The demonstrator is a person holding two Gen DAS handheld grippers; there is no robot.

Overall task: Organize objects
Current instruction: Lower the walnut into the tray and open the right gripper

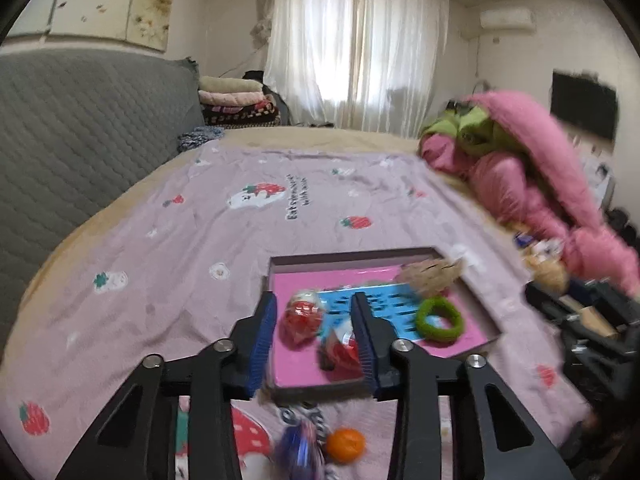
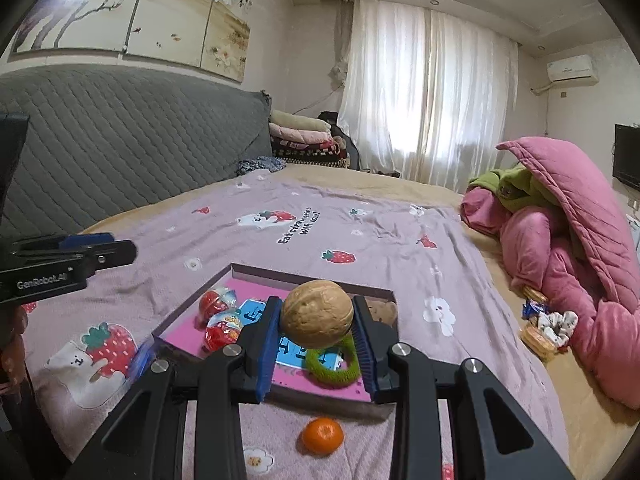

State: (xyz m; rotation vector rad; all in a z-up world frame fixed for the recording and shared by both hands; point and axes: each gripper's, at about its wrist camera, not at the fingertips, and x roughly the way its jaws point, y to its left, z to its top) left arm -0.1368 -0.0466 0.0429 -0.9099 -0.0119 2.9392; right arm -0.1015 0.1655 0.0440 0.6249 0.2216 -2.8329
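Right gripper (image 2: 316, 326) clamps walnut (image 2: 317, 314) above tray (image 2: 316, 282) holding red eggs (image 2: 222, 330), green ring (image 2: 332, 364); left gripper (image 1: 316, 332) spread, empty.

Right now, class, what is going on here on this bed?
A person is tidying small things into a shallow pink-lined box on the bedspread. The right gripper is shut on a walnut, held above the box. The left gripper is open and empty over the box. Inside lie two red candy eggs, a blue card and a green hair tie. An orange sits outside, on the spread.
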